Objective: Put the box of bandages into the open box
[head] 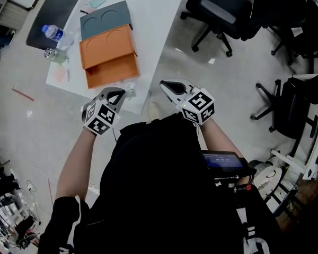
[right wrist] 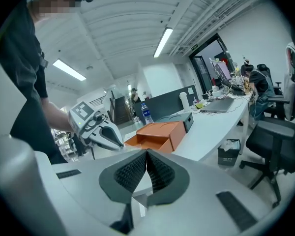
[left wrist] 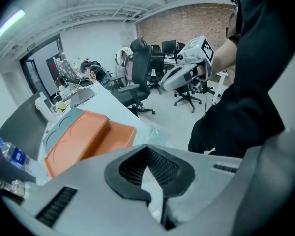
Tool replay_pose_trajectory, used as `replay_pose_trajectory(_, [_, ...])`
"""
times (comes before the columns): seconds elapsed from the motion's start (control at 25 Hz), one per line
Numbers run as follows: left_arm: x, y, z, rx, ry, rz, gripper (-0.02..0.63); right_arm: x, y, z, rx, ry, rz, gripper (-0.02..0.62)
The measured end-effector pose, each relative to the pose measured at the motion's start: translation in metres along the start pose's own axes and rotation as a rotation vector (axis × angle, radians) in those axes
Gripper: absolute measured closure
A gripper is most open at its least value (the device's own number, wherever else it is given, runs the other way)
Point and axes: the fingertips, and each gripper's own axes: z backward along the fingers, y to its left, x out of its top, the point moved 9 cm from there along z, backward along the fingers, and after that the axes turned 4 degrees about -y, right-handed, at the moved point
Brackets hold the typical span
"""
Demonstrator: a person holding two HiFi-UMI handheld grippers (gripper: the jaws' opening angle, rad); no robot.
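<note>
head view: orange open box (head: 108, 62) lies at the worktop's (head: 153, 15) near edge, clear packet (head: 126, 86) just beside it. bandage box not surely made out; likely light, crushable card, best pinched across narrow sides. left gripper view: left gripper (left wrist: 148, 149) fingers closed, empty, held short of that edge. right gripper view: right gripper (right wrist: 146, 154) likewise closed, empty.

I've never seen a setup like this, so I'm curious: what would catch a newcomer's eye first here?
The bright orange box lies open on the white table, upper left in the head view, with a grey-green box behind it. Then come the two hand-held tools with black-and-white marker cubes: the left tool and right tool, both shut and empty, held by the table's near edge.
</note>
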Motion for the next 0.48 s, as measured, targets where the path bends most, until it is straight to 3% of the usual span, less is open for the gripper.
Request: replay_pose_trajectory(0.48, [0.014, 0.023, 0.016, 0.104, -0.002, -0.014, 0.598, 0.017, -0.021, -0.015, 0.028, 0.006, 0.020, 0.569])
